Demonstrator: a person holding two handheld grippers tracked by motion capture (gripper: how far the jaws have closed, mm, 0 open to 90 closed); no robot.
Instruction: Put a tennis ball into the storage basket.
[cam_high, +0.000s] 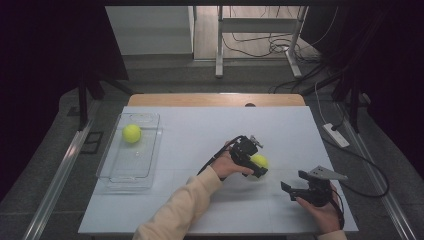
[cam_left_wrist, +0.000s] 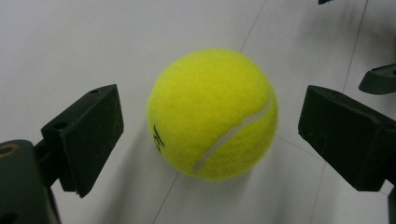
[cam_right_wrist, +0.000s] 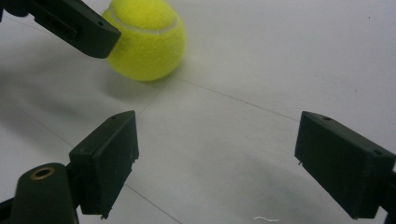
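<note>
One tennis ball (cam_high: 132, 133) already lies in the clear tray (cam_high: 116, 175) at far left, while the left tongs (cam_left_wrist: 210, 121) straddle the second ball (cam_left_wrist: 212, 114) on the worktop (cam_high: 200, 130), open and seemingly not yet touching, and the right tongs (cam_right_wrist: 215, 163) wait open, empty.

The tennis ball (cam_left_wrist: 212, 114) bears a small dark mark, too blurred to read.

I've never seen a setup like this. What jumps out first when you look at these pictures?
A bright yellow tennis ball on the white table, sitting between the wide-open jaws of the left gripper, which do not touch it. A second yellow ball lies in a clear tray at the table's left side. The right gripper hangs open near the front edge.
</note>
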